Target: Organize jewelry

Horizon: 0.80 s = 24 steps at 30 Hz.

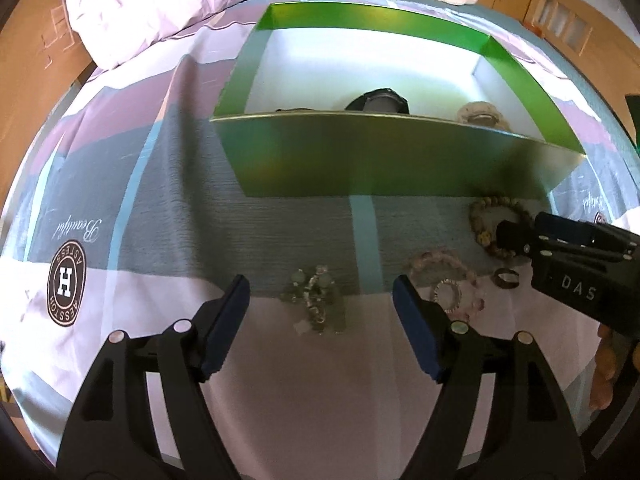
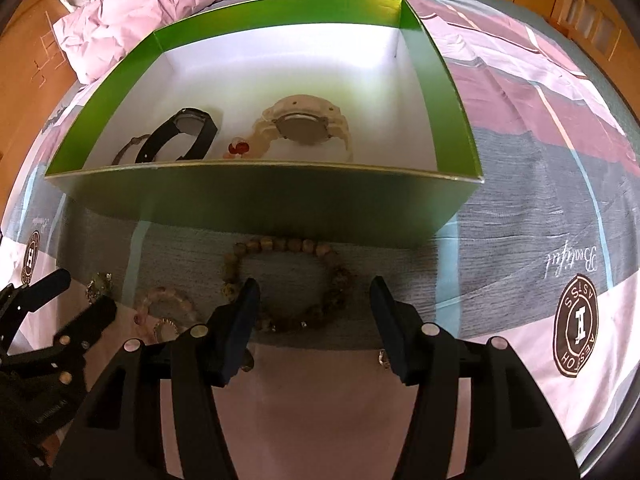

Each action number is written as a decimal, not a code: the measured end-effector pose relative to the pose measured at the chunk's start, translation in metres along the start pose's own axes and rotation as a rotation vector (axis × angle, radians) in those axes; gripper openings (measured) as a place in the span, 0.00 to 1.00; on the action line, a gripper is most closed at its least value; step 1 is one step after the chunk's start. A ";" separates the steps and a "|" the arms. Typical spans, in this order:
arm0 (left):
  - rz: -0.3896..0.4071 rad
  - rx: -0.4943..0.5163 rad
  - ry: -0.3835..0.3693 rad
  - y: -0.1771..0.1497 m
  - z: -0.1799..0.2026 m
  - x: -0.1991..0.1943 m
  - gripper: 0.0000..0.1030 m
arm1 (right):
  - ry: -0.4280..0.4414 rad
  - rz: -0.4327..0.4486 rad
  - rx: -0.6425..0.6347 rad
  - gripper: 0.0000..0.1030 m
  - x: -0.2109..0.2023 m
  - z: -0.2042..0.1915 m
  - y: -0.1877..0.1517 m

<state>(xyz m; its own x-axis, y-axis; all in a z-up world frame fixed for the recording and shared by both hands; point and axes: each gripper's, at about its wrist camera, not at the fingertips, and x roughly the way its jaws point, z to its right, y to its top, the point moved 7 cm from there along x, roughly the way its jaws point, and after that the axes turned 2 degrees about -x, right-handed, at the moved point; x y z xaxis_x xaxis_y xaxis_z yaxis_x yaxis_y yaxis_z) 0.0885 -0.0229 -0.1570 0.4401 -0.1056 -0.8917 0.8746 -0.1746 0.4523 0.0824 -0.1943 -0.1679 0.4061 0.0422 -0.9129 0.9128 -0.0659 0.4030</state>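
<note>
Box (image 2: 256, 204) front wall hid part of black watch (image 2: 180, 140) and beige watch (image 2: 304, 128) inside. Brown bead bracelet (image 2: 288, 280) lay before box. Left gripper (image 1: 320, 304) and right gripper (image 2: 314, 308) both spread apart, empty.

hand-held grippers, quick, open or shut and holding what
Left hand-held gripper: open, empty, above green bead jewelry.
Right hand-held gripper: open, empty, over wooden bead bracelet.

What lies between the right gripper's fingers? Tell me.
In the right wrist view, the brown bead bracelet lies on the bedsheet between the open right gripper's fingers, before the green box.
</note>
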 end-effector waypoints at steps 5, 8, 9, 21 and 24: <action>-0.005 0.036 0.010 -0.004 0.007 0.003 0.73 | -0.008 0.000 -0.007 0.56 0.001 -0.002 -0.001; -0.022 0.037 -0.006 -0.007 0.012 0.007 0.71 | -0.018 0.001 -0.019 0.56 0.003 -0.005 -0.001; -0.025 0.035 -0.011 -0.007 0.012 0.008 0.70 | -0.022 0.002 -0.024 0.56 0.003 -0.005 -0.001; -0.043 0.013 -0.021 -0.009 0.009 0.011 0.70 | -0.046 0.004 -0.056 0.56 0.005 -0.015 -0.005; -0.046 0.008 -0.016 -0.009 0.008 0.012 0.73 | -0.054 0.005 -0.064 0.56 0.004 -0.019 -0.005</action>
<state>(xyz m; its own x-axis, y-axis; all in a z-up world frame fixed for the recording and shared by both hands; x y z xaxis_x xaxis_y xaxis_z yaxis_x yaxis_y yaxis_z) 0.0840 -0.0300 -0.1713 0.3957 -0.1126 -0.9114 0.8924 -0.1871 0.4106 0.0807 -0.1749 -0.1724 0.4095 -0.0118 -0.9122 0.9123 -0.0024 0.4095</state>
